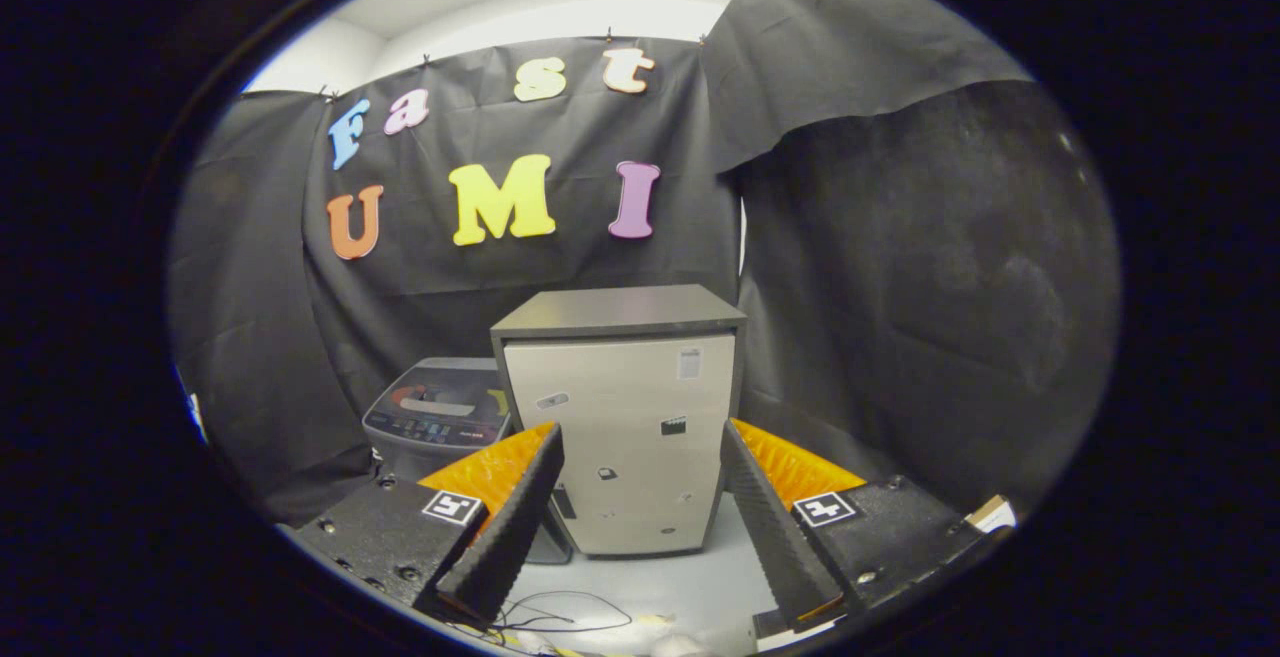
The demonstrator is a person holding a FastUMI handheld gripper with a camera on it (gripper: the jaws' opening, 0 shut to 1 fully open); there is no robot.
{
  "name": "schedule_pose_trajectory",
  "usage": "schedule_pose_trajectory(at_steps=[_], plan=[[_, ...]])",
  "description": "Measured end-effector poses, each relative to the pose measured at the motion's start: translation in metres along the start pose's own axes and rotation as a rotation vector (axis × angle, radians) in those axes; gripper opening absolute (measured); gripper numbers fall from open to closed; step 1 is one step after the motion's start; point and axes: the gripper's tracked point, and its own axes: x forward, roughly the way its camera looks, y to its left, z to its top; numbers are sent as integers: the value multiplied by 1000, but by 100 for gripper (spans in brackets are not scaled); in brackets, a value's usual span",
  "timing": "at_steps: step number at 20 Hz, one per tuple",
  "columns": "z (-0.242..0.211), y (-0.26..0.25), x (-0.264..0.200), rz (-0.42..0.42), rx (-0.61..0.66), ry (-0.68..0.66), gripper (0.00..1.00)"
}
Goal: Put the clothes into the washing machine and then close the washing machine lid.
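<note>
A small grey top-loading washing machine [435, 417] stands on the floor beyond my left finger, its lid down and its control panel facing me. My gripper [640, 507] is open, its two black ribbed fingers [510, 527] spread wide with nothing between them. It hangs well short of the machine, pointing at the cabinet beside it. A bit of white cloth [680, 645] shows low down between the fingertips; I cannot tell what it is.
A beige cabinet with a dark top [625, 427] stands right of the washing machine, straight ahead between the fingers. Thin black cables [560, 617] lie on the pale floor [700, 567] below. Black cloth walls close in behind and to the right.
</note>
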Motion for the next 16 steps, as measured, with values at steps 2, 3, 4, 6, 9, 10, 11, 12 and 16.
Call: schedule_pose_trajectory(at_steps=[2,3,4,6,9,10,11,12,16], plan=[[1,-1,-2,10,-6,-15,98],[-1,-2,-4,16,-5,-19,98],[-3,-4,-4,19,-3,-18,98],[-7,-9,-6,22,20,-19,98],[-17,-17,-7,21,36,-13,98],[-22,-19,-9,23,37,-9,98],[-24,-22,-10,22,33,-8,99],[-25,-26,-12,20,28,-7,99],[-22,-35,-17,13,37,-10,99]])
